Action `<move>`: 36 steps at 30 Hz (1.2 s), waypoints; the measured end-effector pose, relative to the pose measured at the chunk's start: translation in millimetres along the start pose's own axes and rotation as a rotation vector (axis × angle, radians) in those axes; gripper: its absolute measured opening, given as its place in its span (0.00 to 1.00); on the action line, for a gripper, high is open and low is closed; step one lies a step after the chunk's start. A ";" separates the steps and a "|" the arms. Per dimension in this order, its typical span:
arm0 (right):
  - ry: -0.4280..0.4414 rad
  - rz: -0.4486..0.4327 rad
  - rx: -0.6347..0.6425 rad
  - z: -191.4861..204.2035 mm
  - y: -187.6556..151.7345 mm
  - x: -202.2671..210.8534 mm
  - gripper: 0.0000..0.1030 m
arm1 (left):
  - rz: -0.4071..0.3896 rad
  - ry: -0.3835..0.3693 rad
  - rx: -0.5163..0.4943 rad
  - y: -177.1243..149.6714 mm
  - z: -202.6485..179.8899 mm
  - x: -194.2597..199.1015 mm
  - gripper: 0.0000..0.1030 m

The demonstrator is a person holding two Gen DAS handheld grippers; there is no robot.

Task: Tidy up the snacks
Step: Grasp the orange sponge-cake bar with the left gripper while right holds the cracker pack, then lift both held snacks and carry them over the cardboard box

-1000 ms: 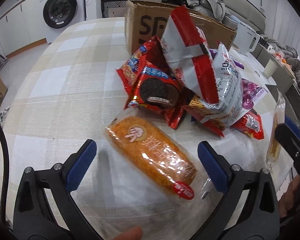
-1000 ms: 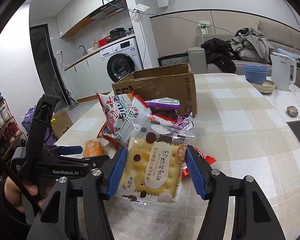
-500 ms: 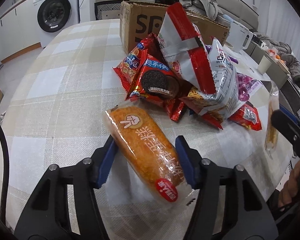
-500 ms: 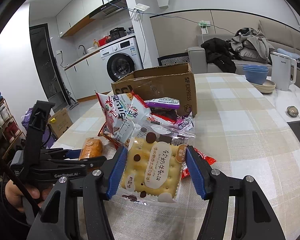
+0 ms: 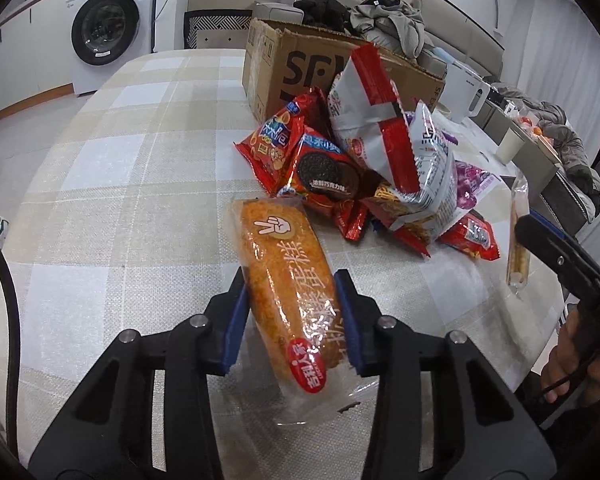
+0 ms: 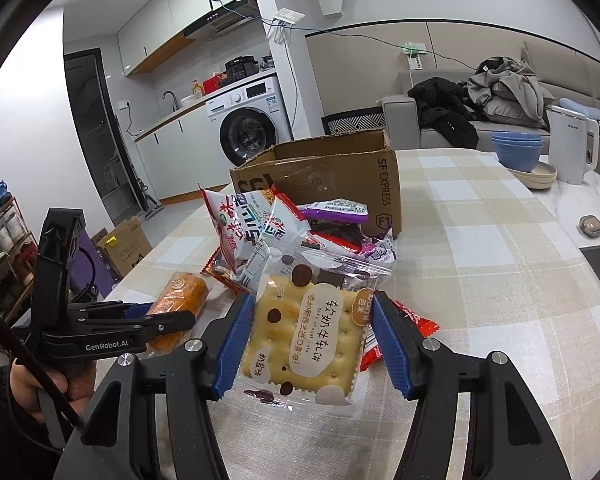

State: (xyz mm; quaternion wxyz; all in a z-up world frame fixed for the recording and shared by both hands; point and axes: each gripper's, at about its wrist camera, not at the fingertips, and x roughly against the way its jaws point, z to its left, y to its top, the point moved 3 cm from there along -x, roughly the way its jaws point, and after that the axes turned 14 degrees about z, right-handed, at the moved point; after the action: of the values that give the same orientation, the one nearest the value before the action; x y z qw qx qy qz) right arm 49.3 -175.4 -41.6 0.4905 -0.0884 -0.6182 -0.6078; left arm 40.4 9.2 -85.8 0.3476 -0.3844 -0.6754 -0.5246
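My left gripper (image 5: 290, 320) now closed from wide open onto the orange cake packet (image 5: 288, 288), blue pads pressing both its sides, packet turned from diagonal to nearly lengthwise between my fingers, camera nearer the snack pile (image 5: 364, 168).

Tablecloth (image 5: 132, 184): woven cloth, matt, checked. Cake packet (image 5: 290, 280): clear glossy film, crinkled at ends; crumbly rough crust within. Cracker packet (image 6: 306, 336): shiny transparent plastic. Snack bags (image 5: 380, 152): glossy foil-like film, creased. Cardboard box (image 6: 340, 184): matt brown, rough torn rim. Gripper pads (image 6: 234, 344): ribbed blue, matt.
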 end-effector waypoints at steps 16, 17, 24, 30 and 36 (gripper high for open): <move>0.032 -0.096 0.025 -2.9 35.4 21.0 0.58 | -0.144 -0.038 0.005 6.9 -6.4 53.3 0.34; 0.030 -0.100 0.029 -3.2 38.4 21.8 0.58 | -0.152 -0.038 0.004 8.1 -6.8 56.6 0.34; 0.030 -0.133 0.037 -7.8 61.2 26.0 0.58 | -0.217 -0.051 -0.006 28.7 -9.8 81.0 0.34; 0.032 -0.162 0.036 -12.1 82.2 28.8 0.58 | -0.257 -0.061 -0.014 44.6 -16.7 92.9 0.34; 0.036 -0.181 0.040 -15.6 101.6 31.5 0.58 | -0.295 -0.066 -0.019 63.6 -20.3 102.1 0.34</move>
State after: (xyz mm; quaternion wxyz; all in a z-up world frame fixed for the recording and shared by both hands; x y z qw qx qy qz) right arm 112.9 -178.9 45.0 0.4462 -0.0113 -0.6268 -0.6386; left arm 50.7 14.9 35.7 0.2406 -0.3015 -0.7305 -0.5635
